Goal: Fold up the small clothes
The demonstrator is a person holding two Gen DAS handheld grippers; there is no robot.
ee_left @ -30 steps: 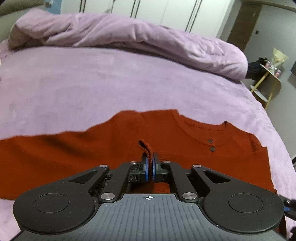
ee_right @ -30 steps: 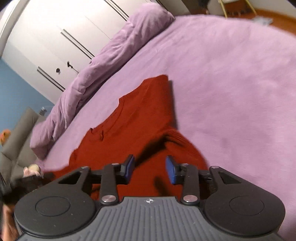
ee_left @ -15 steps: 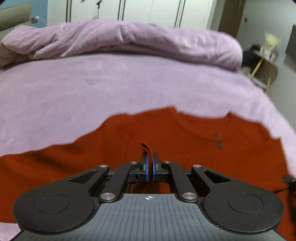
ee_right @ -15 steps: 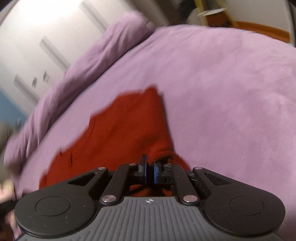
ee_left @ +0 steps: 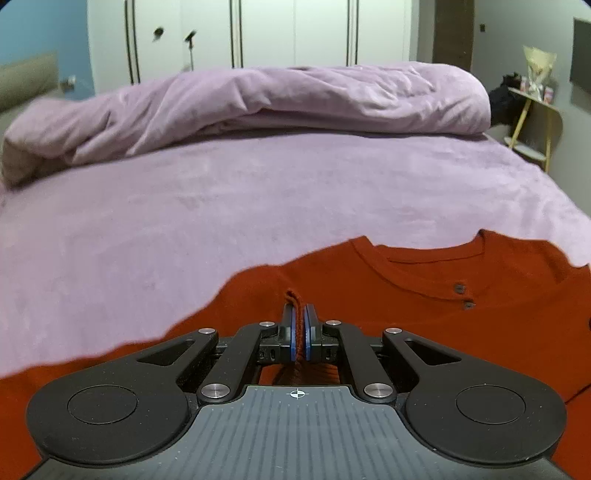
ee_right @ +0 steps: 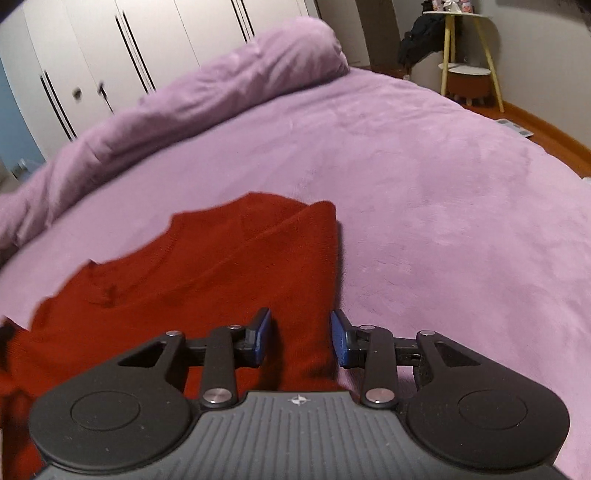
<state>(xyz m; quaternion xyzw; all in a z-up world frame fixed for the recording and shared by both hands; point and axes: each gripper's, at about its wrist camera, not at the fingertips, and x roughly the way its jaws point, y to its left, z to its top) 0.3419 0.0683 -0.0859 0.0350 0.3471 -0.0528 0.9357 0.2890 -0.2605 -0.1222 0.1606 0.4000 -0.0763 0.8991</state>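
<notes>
One rust-red sweater [ee_left: 406, 295] is spread on the near part of a lilac bed [ee_left: 258, 206], two buttons at its neckline. Left tongs [ee_left: 299, 325] are pinched tight on a raised fold of the knit. Right tongs [ee_right: 302, 338] have just been opening, pads apart, straddling the sweater's right edge without gripping it. Rumpled duvet [ee_left: 277, 99] lies at the far side.

Sweater [ee_left: 424, 295] lay spread on the near part of the bed [ee_left: 258, 206], neckline toward the far side. Bunched duvet [ee_left: 280, 99] lay across the bed's far edge; wardrobe [ee_left: 295, 33] stood behind it. Side table [ee_left: 535, 110] stood beyond the bed's right corner.
</notes>
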